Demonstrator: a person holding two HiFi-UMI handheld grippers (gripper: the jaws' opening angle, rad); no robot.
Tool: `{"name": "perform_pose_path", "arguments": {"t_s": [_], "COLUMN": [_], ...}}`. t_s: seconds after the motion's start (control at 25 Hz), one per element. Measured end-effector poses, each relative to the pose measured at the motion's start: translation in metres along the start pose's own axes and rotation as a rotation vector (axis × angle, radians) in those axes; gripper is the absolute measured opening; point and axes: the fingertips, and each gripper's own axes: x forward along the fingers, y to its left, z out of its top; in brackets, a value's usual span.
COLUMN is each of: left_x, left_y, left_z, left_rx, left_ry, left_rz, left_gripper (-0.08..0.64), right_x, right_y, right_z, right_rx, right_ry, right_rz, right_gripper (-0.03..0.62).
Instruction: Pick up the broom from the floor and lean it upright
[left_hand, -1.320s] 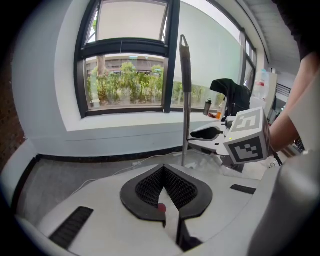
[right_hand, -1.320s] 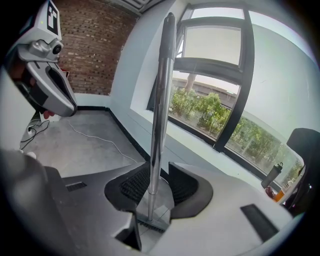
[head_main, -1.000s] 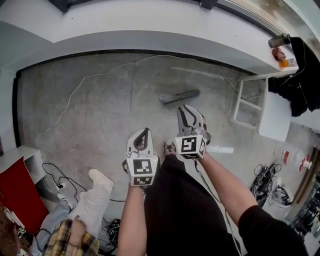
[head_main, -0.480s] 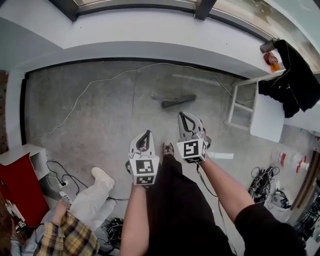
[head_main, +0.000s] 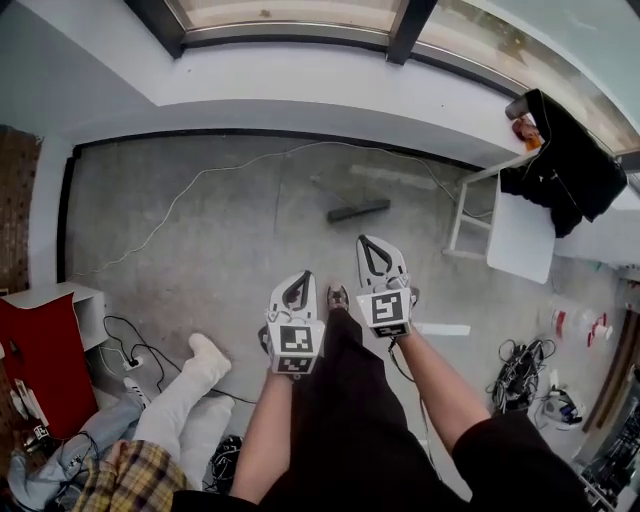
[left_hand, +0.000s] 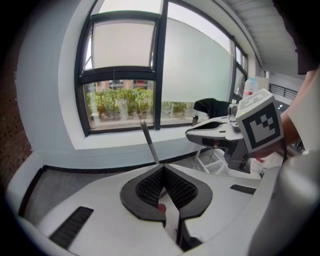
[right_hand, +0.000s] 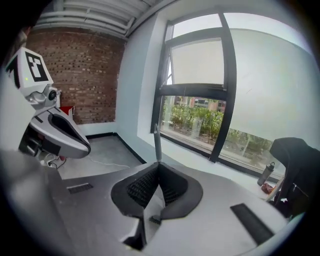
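Broom (head_main: 358, 210) lies well beyond left gripper (head_main: 300, 276) and right gripper (head_main: 364, 241); jaws closed, empty.

- Floor (head_main: 200, 240): grey concrete; dark skirting along the wall
- White cable (head_main: 190, 186): lies across the floor
- Broom (head_main: 358, 210): dark head at mid-floor; contact unclear
- White strip (head_main: 442, 329): lies flat
- White stand (head_main: 468, 215): legs on the floor
- Cable tangle (head_main: 518, 372): right edge

The right gripper (head_main: 364, 241) is now clamping the broom handle (right_hand: 156, 141) with jaws that stood apart a second ago, and it and the left gripper (head_main: 303, 277) are rising from the floor (head_main: 200, 230).
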Motion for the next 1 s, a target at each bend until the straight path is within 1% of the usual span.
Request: {"name": "perform_pose_path", "arguments": {"t_s": [0.12, 0.24, 0.32, 0.4, 0.52, 0.6, 0.68, 0.76, 0.84, 1.0], "left_x": [-0.036, -0.076, -0.103, -0.129, -0.17, -0.191, -0.203, -0.211, -0.22, -0.228], "left_y": [-0.009, -0.014, -0.019, -0.029, -0.048, -0.056, -0.064, -0.072, -0.08, -0.106], "left_z": [0.006, 0.014, 0.024, 0.03, 0.034, 0.037, 0.041, 0.044, 0.047, 0.051], "left_rx": [0.011, 0.002, 0.013, 0.027, 0.03, 0.042, 0.053, 0.048, 0.047, 0.054], "left_ry": [-0.029, -0.075, -0.111, -0.15, -0.169, -0.17, -0.208, -0.24, -0.242, -0.278], "left_rz": [-0.009, -0.011, -0.015, -0.03, -0.053, -0.06, -0.071, -0.08, -0.075, -0.106], "left_gripper": [0.005, 0.005, 0.005, 0.005, 0.005, 0.005, 0.005, 0.005, 0.005, 0.005], "right_x": [-0.039, -0.082, -0.108, -0.136, -0.182, -0.211, -0.234, -0.251, -0.269, -0.302], "right_y": [0.009, 0.021, 0.031, 0.041, 0.057, 0.065, 0.07, 0.073, 0.072, 0.067], "right_z": [0.023, 0.047, 0.066, 0.085, 0.108, 0.131, 0.15, 0.139, 0.127, 0.119], "right_rx": [0.068, 0.116, 0.116, 0.092, 0.065, 0.099, 0.119, 0.094, 0.073, 0.069], "right_ry": [-0.036, -0.065, -0.09, -0.115, -0.151, -0.172, -0.189, -0.201, -0.221, -0.23], "right_rz": [-0.036, -0.086, -0.102, -0.112, -0.137, -0.143, -0.136, -0.134, -0.139, -0.125], "right_gripper": [0.008, 0.008, 0.008, 0.008, 0.008, 0.008, 0.008, 0.008, 0.008, 0.008]}}
